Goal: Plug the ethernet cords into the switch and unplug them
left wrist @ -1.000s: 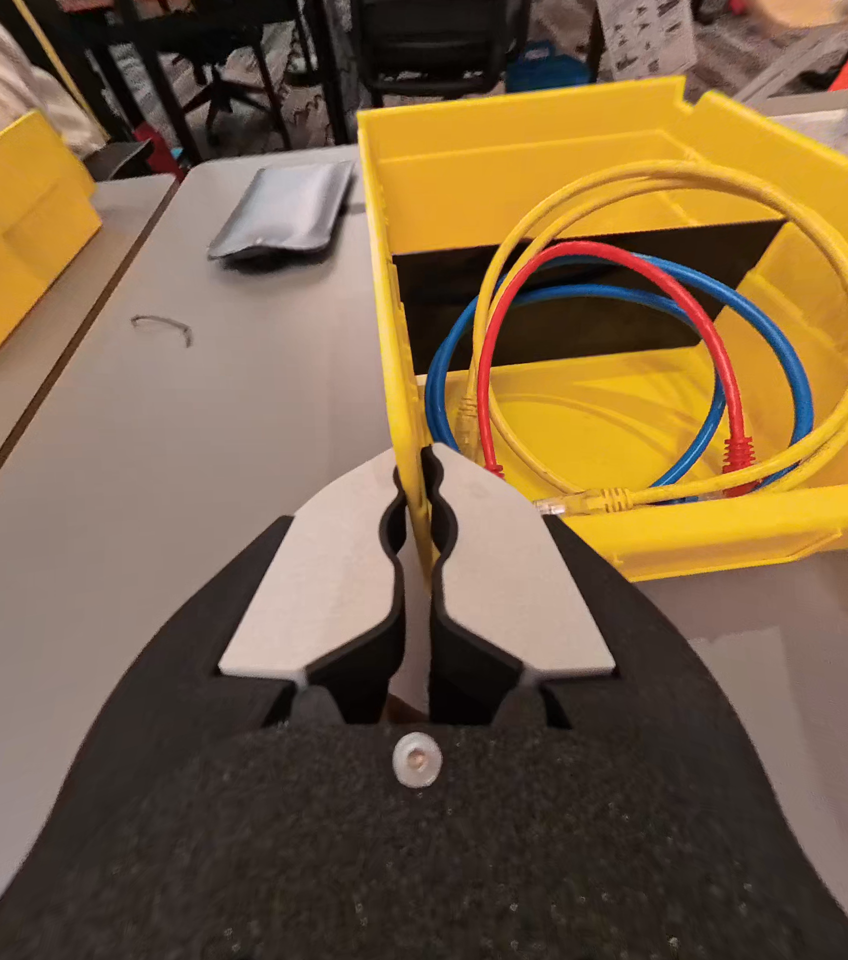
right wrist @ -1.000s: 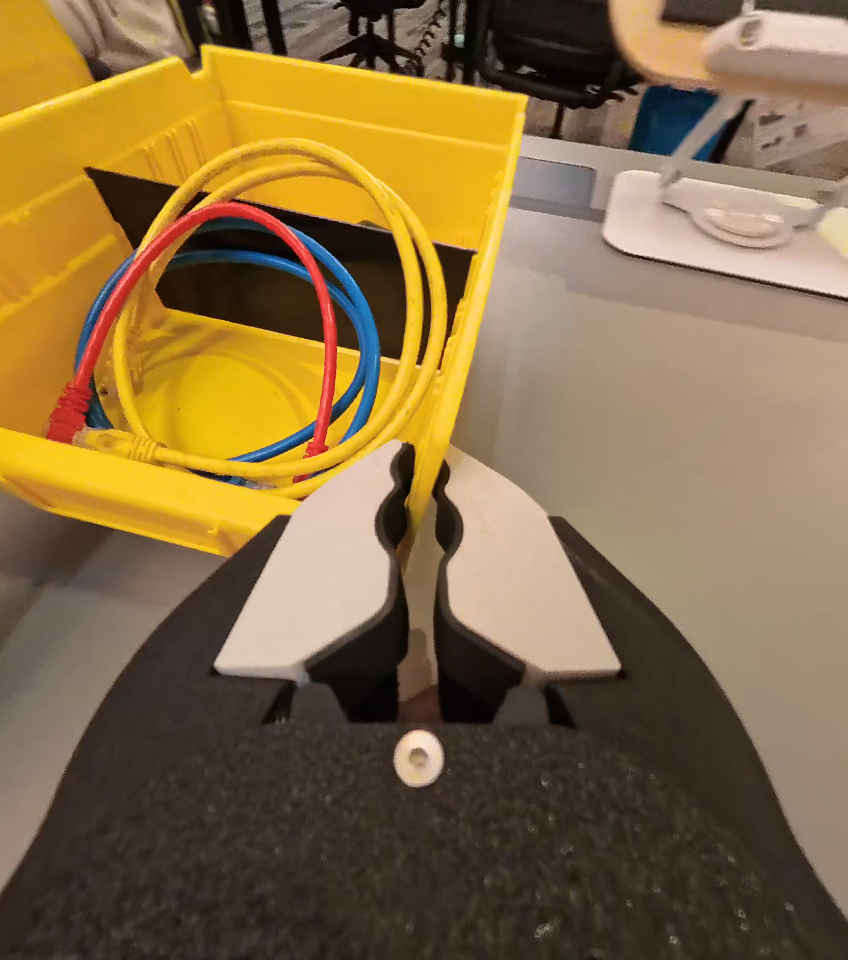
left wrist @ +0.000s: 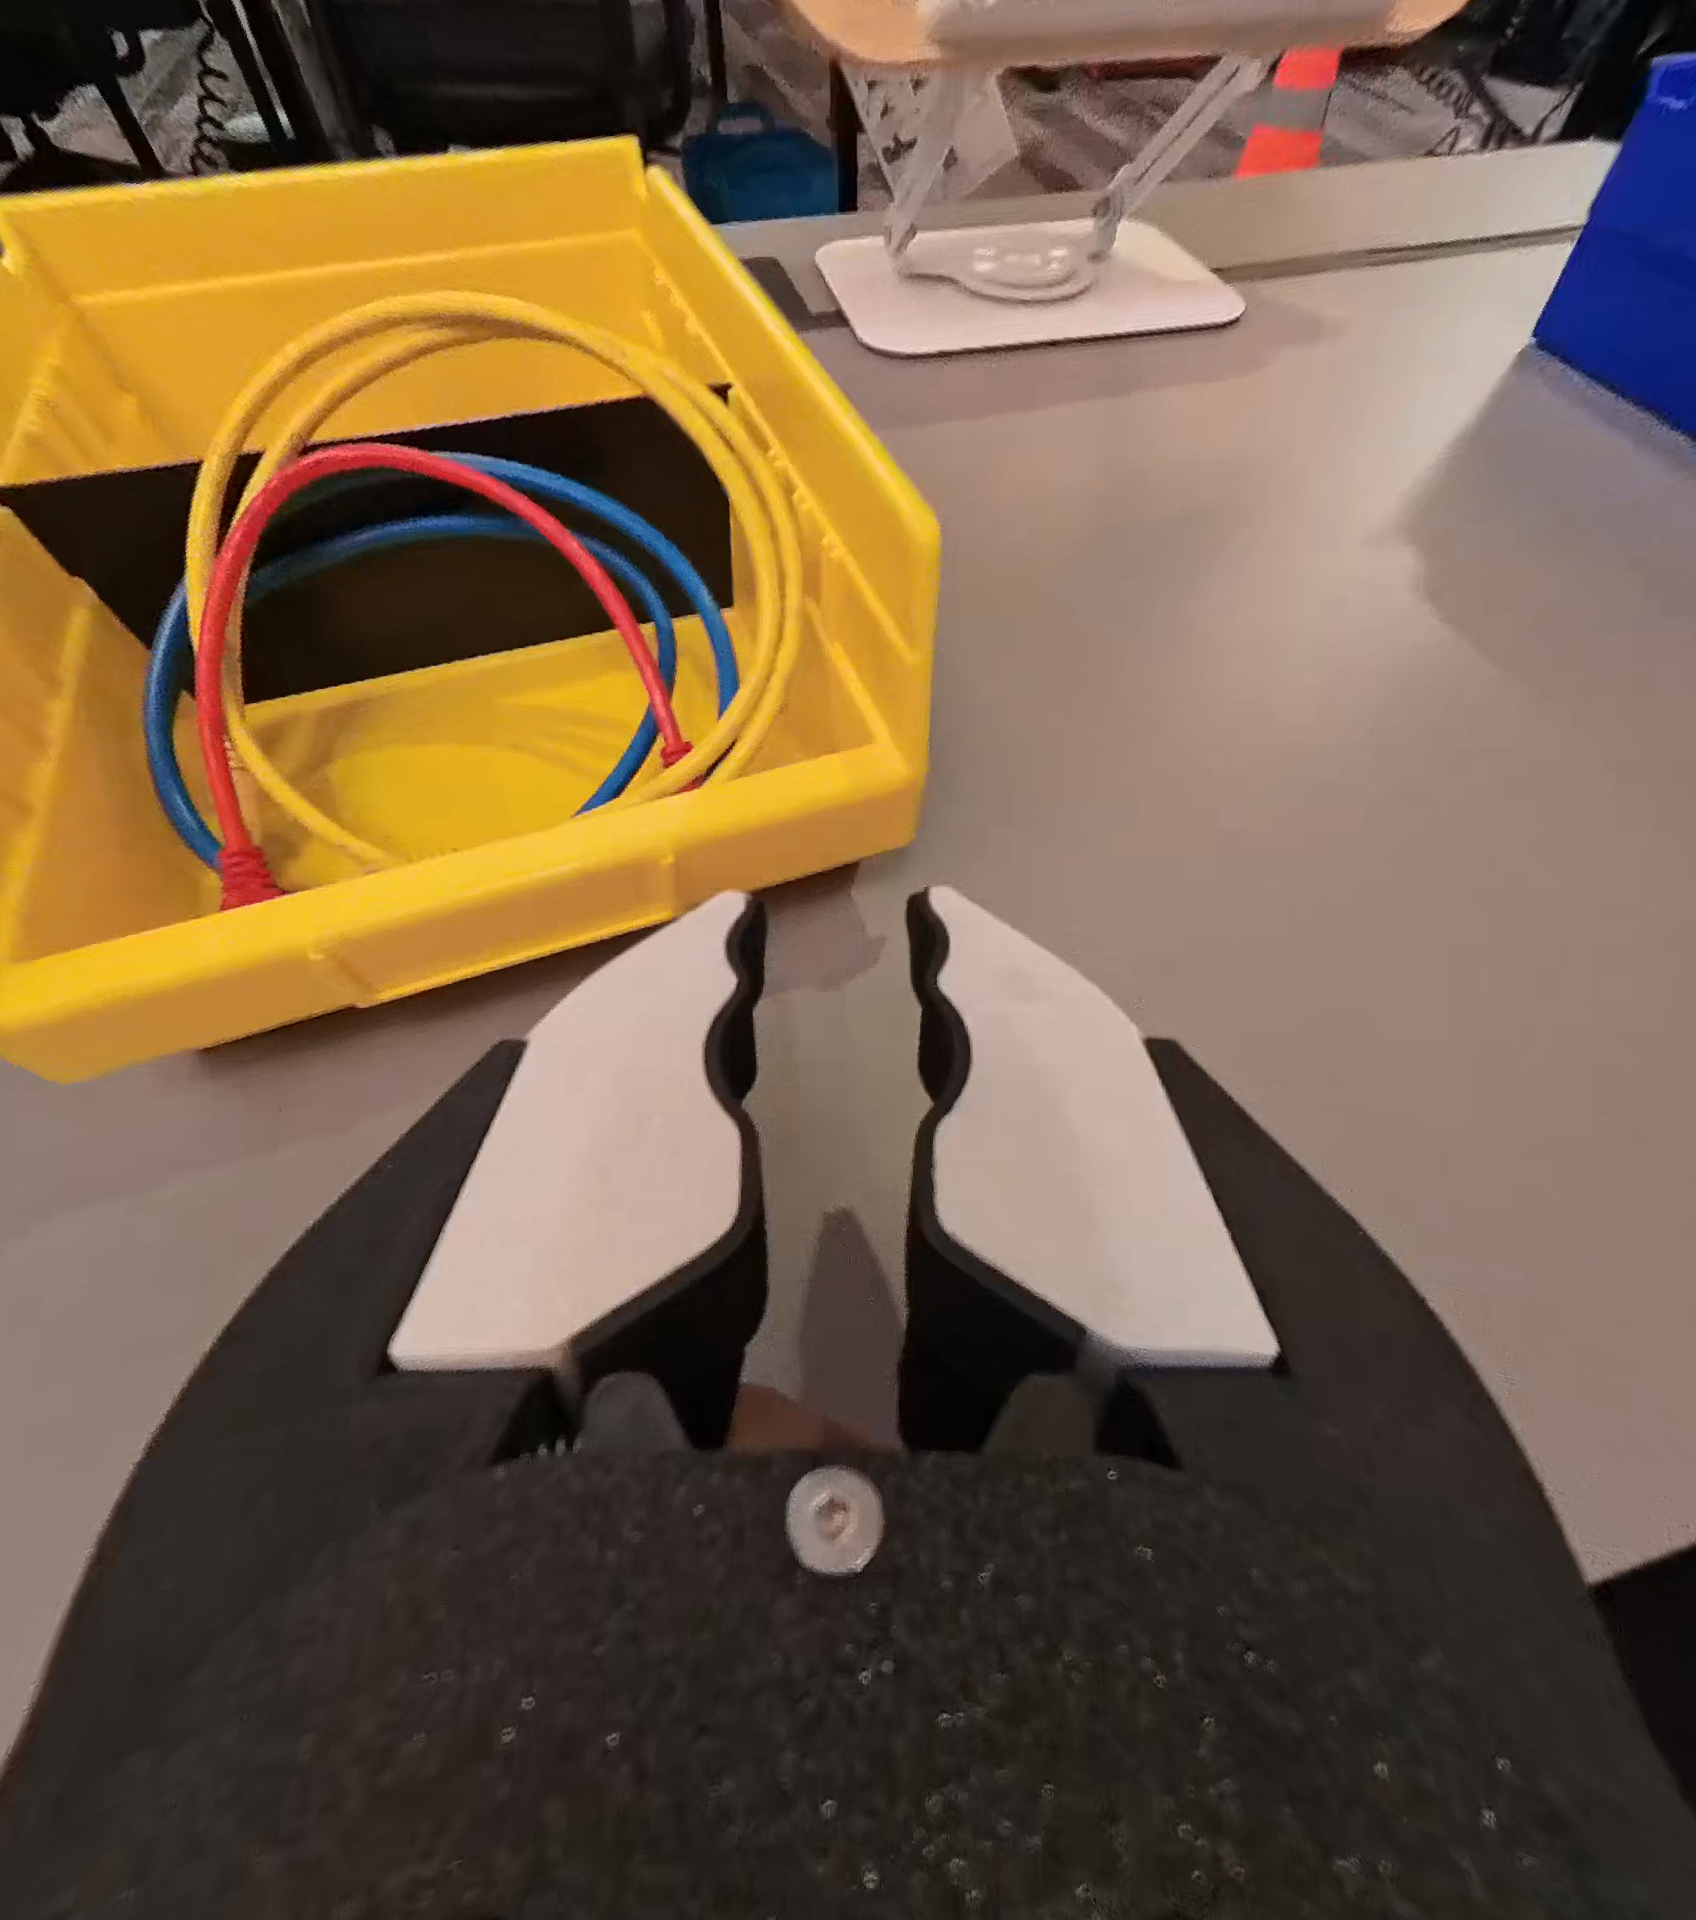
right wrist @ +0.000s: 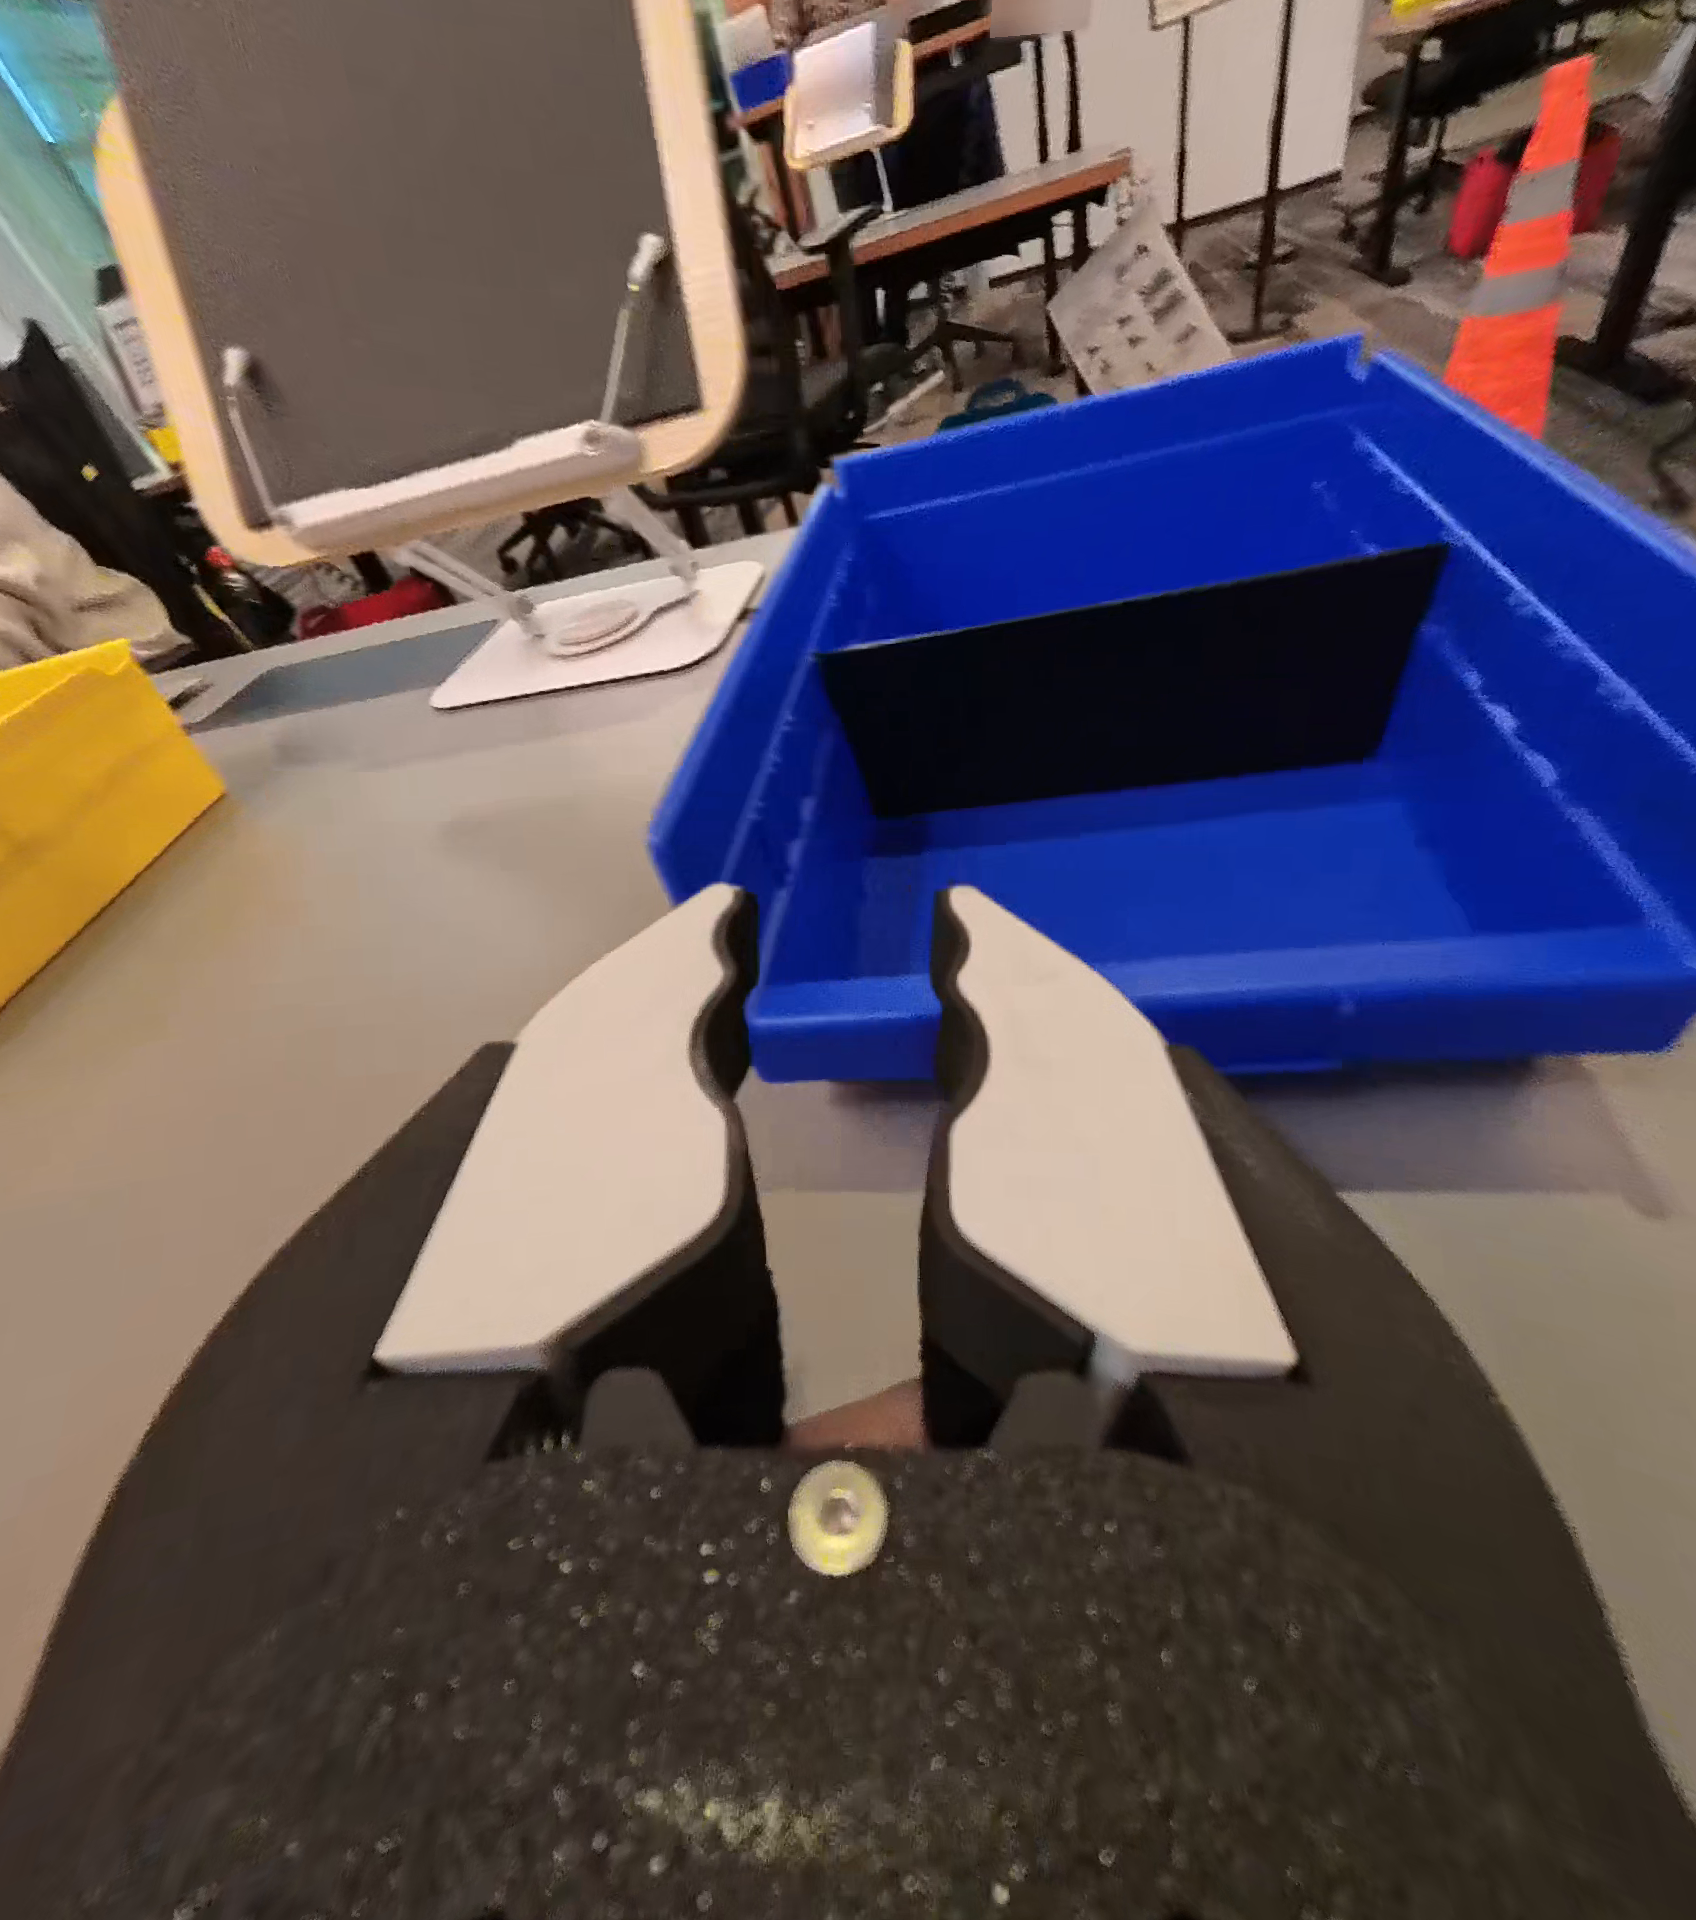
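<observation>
We note the left gripper (left wrist: 836,920) over the grey table (left wrist: 1291,831), jaws parted by a moderate gap with nothing between them. The task's cords lie ahead and to its left, coiled in the front compartment of the yellow bin (left wrist: 470,935): a yellow cord (left wrist: 782,582) as the widest loop, a blue cord (left wrist: 163,727) inside it, and a red cord (left wrist: 210,665) whose booted plug (left wrist: 246,883) rests just behind the bin's low front wall. The loops lean up against the black divider (left wrist: 636,530), so their plane stands roughly across our line of approach. The right gripper (right wrist: 842,914) is likewise partly open and empty, pointed at an empty blue bin (right wrist: 1239,1029) with its own dark divider (right wrist: 1124,696); only a corner of the yellow bin (right wrist: 23,800) shows at the left of that view. We judge the left gripper the nearer to the cords, with the red plug the closest end. The front wall stands between jaws and plug, so reaching in calls for coming over the lip from above. No switch is visible in either view. A tablet stand (left wrist: 1031,281) sits farther back, well apart from both bins.
</observation>
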